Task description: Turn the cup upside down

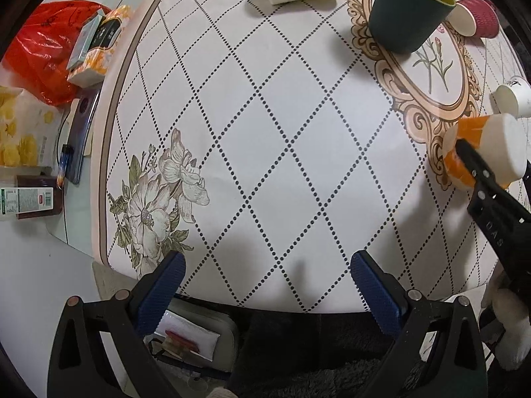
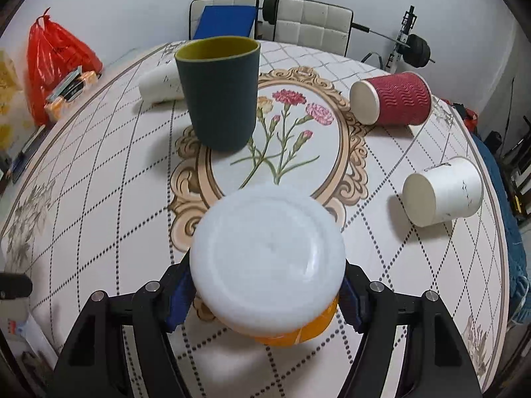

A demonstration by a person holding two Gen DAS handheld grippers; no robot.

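An orange paper cup (image 2: 268, 265) with a white bottom is held in my right gripper (image 2: 265, 292), which is shut on its sides; the white bottom faces the camera. In the left wrist view the same orange cup (image 1: 481, 152) shows at the right edge, tilted over the table with the right gripper's black finger (image 1: 478, 169) across it. My left gripper (image 1: 267, 278) is open and empty above the table's near edge. A dark green cup (image 2: 220, 94) with a yellow inside stands upright on the floral medallion.
A red ribbed cup (image 2: 391, 99) and a white cup (image 2: 444, 195) lie on their sides at the right. Another white cup (image 2: 159, 86) lies behind the green one. A red plastic bag (image 2: 53, 63) and boxes sit at the left. Chairs (image 2: 312, 23) stand behind the table.
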